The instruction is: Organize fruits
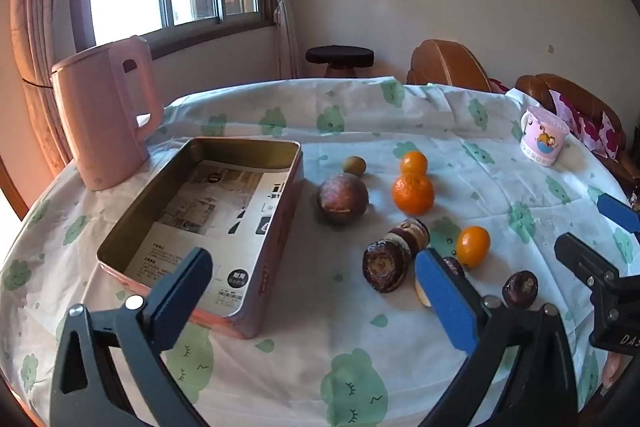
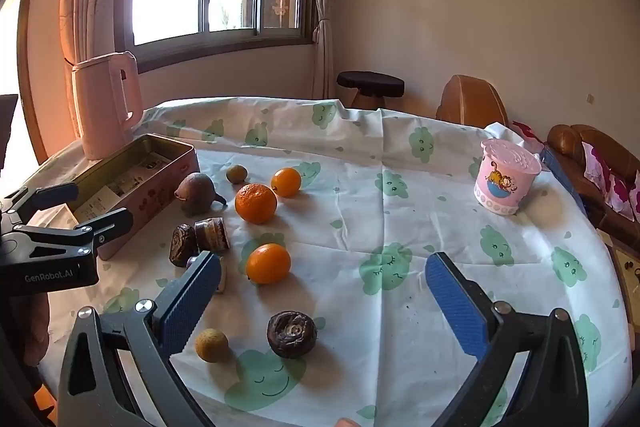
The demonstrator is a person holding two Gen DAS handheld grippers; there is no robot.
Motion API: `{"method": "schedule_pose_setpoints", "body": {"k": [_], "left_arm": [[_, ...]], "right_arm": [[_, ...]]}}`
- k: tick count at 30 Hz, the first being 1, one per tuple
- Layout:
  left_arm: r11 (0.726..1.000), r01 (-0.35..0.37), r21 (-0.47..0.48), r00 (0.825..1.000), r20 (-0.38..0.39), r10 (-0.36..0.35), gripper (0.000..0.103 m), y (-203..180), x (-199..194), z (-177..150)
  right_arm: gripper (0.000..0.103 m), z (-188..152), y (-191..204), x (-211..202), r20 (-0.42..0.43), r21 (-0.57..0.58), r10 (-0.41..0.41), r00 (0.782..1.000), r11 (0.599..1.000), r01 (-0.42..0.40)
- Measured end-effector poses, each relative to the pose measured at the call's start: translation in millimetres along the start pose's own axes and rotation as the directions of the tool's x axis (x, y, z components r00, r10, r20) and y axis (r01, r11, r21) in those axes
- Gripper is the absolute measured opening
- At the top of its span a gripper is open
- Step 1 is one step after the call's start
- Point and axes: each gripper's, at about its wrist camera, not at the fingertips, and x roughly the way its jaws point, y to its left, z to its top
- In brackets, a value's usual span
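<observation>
A pink tin box (image 1: 280, 223) (image 2: 132, 207), open with only printed paper inside, lies left on the table. Fruits lie loose on the cloth to its right: a large orange (image 1: 413, 193) (image 2: 255, 203), two small oranges (image 1: 413, 163) (image 1: 473, 246) (image 2: 285, 181) (image 2: 268, 263), a big brown fruit (image 1: 343, 198) (image 2: 198, 193), dark shrivelled fruits (image 1: 386, 265) (image 1: 520, 289) (image 2: 292, 333) (image 2: 212, 234), small greenish fruits (image 1: 354, 165) (image 2: 236, 173) (image 2: 211, 345). My left gripper (image 1: 316, 303) (image 2: 100, 207) is open and empty by the box's near corner. My right gripper (image 2: 324, 303) (image 1: 592, 231) is open and empty above the near cloth.
A pink kettle (image 1: 104, 115) (image 2: 106, 103) stands behind the box at the table's far left. A pink cartoon cup (image 1: 542, 137) (image 2: 505, 179) stands far right. The round table has a white cloth with green prints (image 2: 400, 195). A stool (image 2: 370, 85) and sofa (image 2: 472, 103) stand behind.
</observation>
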Motion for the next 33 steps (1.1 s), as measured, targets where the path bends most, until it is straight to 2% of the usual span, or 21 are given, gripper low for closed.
{"method": "schedule_pose_setpoints", "body": {"k": [1, 10, 33], "left_arm": [[1.0, 0.01, -0.015, 1.0, -0.016, -0.01, 0.103, 1.9, 1.7, 0.6], [1.0, -0.001, 0.0, 1.0, 0.02, 0.001, 0.103, 2.5, -0.6, 1.2], [1.0, -0.006, 0.007, 1.0, 0.026, 0.006, 0.103, 2.4, -1.1, -1.2]], "right_arm": [[0.102, -0.3, 0.0, 0.2, 0.0, 0.0, 0.0, 1.0, 1.0, 0.0], [0.102, -1.4, 1.0, 0.9, -0.004, -0.006, -0.001, 1.0, 1.0, 0.001], [0.102, -8.8, 3.5, 4.9, -0.023, 0.005, -0.006, 1.0, 1.0, 0.007]]}}
